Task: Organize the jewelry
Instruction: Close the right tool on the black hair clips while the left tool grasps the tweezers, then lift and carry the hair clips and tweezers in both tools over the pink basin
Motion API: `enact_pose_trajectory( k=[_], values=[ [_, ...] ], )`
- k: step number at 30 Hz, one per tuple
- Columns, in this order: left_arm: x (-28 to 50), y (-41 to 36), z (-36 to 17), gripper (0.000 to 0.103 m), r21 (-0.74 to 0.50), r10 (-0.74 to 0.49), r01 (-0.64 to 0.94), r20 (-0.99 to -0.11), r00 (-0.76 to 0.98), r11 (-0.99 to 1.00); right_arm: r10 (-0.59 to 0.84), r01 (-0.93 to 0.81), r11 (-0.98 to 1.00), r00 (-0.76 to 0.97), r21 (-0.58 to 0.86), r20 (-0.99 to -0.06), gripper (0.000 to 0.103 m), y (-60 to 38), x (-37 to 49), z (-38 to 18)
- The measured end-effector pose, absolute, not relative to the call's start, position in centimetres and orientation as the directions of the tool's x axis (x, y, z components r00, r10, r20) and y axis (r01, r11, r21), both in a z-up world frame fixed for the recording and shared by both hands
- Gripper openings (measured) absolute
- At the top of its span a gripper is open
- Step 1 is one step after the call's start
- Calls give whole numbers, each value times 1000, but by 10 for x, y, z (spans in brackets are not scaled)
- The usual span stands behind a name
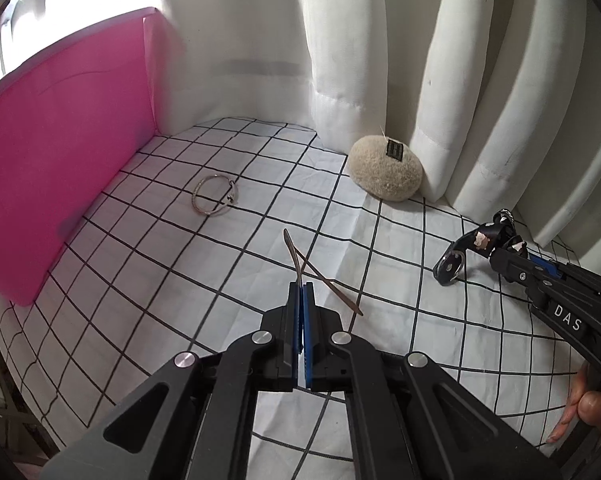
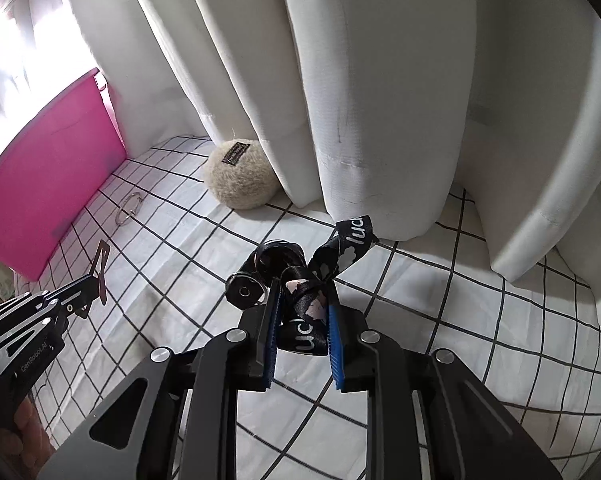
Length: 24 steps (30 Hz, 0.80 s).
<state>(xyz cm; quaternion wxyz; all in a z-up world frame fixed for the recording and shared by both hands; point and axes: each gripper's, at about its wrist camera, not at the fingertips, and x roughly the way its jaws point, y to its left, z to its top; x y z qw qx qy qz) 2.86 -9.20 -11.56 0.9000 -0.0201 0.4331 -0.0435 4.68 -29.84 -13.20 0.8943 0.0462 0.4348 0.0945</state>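
Left tongs (image 1: 301, 292): pressed together on a thin brown hair clip (image 1: 300, 258), whose two slim prongs spread out in a V beyond the tips; the clip is held clear above the cloth.
Right tongs (image 2: 302, 300): blue pads clamped on a bunched black strap (image 2: 342, 254) with white lettering and pale cartoon prints; jaws nearly together, the strap filling the gap.
Strap end: a round metal ring and snap (image 2: 244, 291) hang at the left of the right tongs, just beside the left pad.
Hands: a person's fingers (image 1: 580, 404) wrap the handle of the right tool at the lower right of the left view.
Surface: white cloth with a black grid (image 1: 400, 240), lightly creased.
Bracelet (image 1: 214, 195): thin silver hoop lying flat on the cloth, near the pink box, well apart from both tongs.
Pink box (image 1: 60, 168): upright wall along the left edge of the cloth.
Fuzzy pouch (image 1: 385, 168): beige, round, with a dark label, resting against the white curtain (image 1: 460, 60) at the back.
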Motion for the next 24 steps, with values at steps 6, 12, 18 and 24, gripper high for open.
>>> enact_pose_trajectory(
  k=[6,12,18,24],
  values=[
    [25,-69,-84,2,-83,-125,94,-754,645,992,212,-133,977,629,166,-748,20,-279,32,-102],
    [26,-41,-46,2,-85,-150,128,-712,686,988,219,-125,975,672,183,-707,20,-252,25,-67],
    [34,-2,-5,2,-93,-161,133,-660,734,987,240,-153,970,721,189,-650,20,-218,25,-27],
    [47,44,32,2,-109,-151,106,-613,775,988,270,-202,963,765,180,-585,20,-172,38,14]
  ],
)
